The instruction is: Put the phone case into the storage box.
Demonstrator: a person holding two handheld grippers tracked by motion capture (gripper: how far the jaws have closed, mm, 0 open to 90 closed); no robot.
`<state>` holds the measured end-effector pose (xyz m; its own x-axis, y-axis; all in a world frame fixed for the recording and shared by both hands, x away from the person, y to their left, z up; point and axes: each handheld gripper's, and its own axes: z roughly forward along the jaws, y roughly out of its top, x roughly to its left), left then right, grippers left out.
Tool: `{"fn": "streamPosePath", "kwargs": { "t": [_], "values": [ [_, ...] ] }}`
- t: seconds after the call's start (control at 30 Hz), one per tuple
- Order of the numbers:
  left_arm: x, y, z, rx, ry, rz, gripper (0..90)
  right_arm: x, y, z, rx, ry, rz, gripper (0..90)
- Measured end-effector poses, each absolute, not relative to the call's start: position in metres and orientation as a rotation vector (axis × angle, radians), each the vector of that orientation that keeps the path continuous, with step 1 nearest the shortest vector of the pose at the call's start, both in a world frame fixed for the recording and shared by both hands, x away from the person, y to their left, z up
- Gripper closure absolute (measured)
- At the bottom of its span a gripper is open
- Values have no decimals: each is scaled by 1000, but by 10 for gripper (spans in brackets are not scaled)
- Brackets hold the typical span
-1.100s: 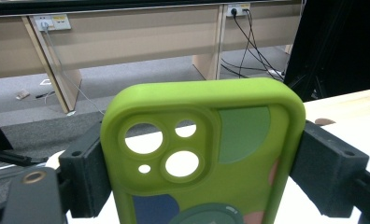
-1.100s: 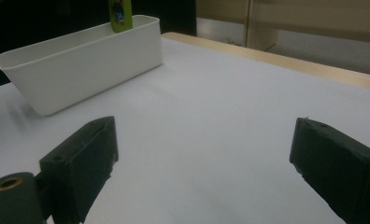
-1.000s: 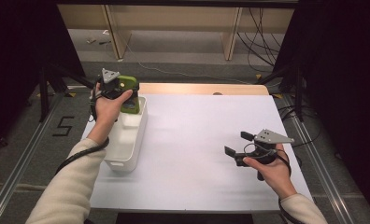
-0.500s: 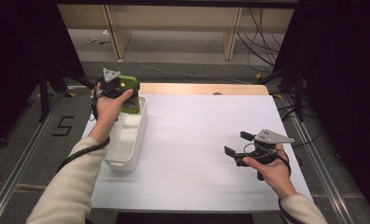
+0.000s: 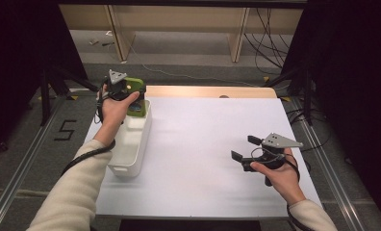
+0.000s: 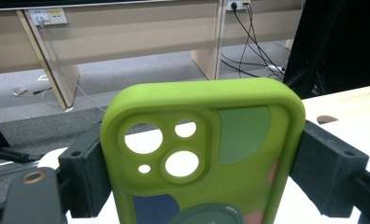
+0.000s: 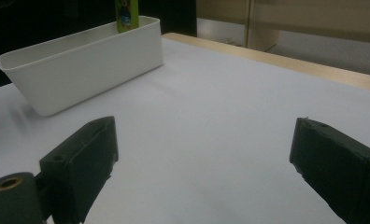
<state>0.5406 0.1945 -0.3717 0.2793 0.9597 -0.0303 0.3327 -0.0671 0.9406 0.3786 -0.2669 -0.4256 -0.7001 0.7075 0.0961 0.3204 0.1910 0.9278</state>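
Left gripper [image 5: 131, 96] clenched on green phone case [image 6: 202, 154], held upright, long axis vertical, over the far end of the white bin [image 5: 131, 149]. Right gripper [image 5: 246, 151] released, jaws wide, well apart across the counter [image 5: 203, 144], likely idle.

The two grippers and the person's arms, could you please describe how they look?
Both the left gripper and right gripper are black, with blocky two-jaw fronts, and each carries a grey three-cornered plate on top. A black cable trails from each along the forearm. The person wears cream long sleeves.
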Motion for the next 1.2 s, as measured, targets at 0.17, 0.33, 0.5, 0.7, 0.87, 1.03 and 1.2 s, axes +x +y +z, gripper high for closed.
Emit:
{"fn": "streamPosePath", "kwargs": {
  "t": [0.17,0.33,0.5,0.7,0.87,1.03,1.2],
  "values": [
    [542,193,-372,1596,1220,823,161,379,-267,-426,966,2123,1512,89],
    [544,192,-372,1600,1226,824,161,379,-267,-426,967,2125,1511,89],
    [547,192,-372,1598,1228,826,161,379,-267,-426,967,2124,1512,89],
    [549,191,-371,1600,1229,828,161,379,-267,-426,968,2124,1513,89],
    [551,190,-371,1602,1235,828,161,379,-267,-426,967,2126,1512,89],
    [553,191,-372,1606,1242,830,161,379,-266,-426,969,2126,1513,89],
    [554,191,-374,1606,1250,827,160,379,-266,-426,970,2127,1514,89]
  ]
}}
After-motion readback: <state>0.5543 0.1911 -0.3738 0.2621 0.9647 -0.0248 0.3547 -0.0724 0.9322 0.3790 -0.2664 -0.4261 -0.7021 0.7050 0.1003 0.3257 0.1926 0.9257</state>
